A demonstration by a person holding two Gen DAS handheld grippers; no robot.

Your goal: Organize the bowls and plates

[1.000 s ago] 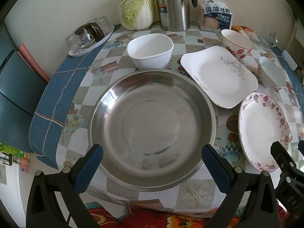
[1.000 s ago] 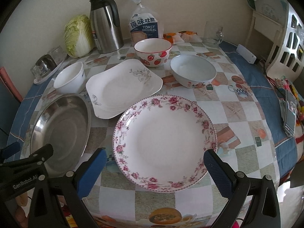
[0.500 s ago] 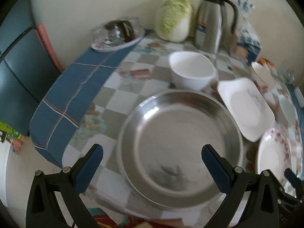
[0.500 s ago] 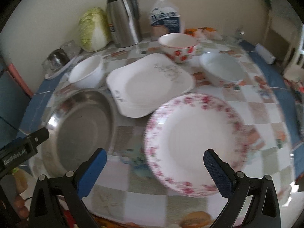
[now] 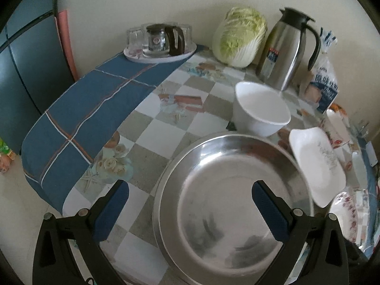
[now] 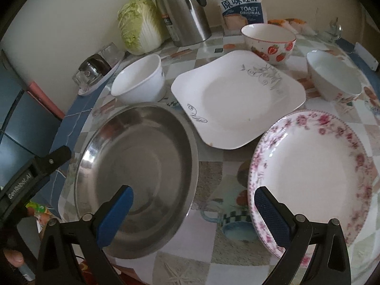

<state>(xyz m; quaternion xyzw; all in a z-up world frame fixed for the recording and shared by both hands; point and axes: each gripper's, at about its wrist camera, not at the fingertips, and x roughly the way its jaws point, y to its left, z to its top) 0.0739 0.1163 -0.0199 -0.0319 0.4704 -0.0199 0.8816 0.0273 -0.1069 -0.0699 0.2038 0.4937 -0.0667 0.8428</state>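
Both views have swung leftward since the earlier frame. Left gripper [image 5: 190, 211] and right gripper [image 6: 193, 216], jaws spread and empty, hover over the steel basin [image 6: 137, 175] at the surface's near edge; a careless nudge could tip it off.

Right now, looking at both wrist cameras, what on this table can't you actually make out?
- Steel basin: near rim cut off by the frame edge and the left tongs, left wrist view.
- Floral plate: near rim hidden behind the right tongs; motion-blurred.
- Strawberry bowl: base hidden behind the square plate, right wrist view.
- Small label on the steel jug: too small to read.
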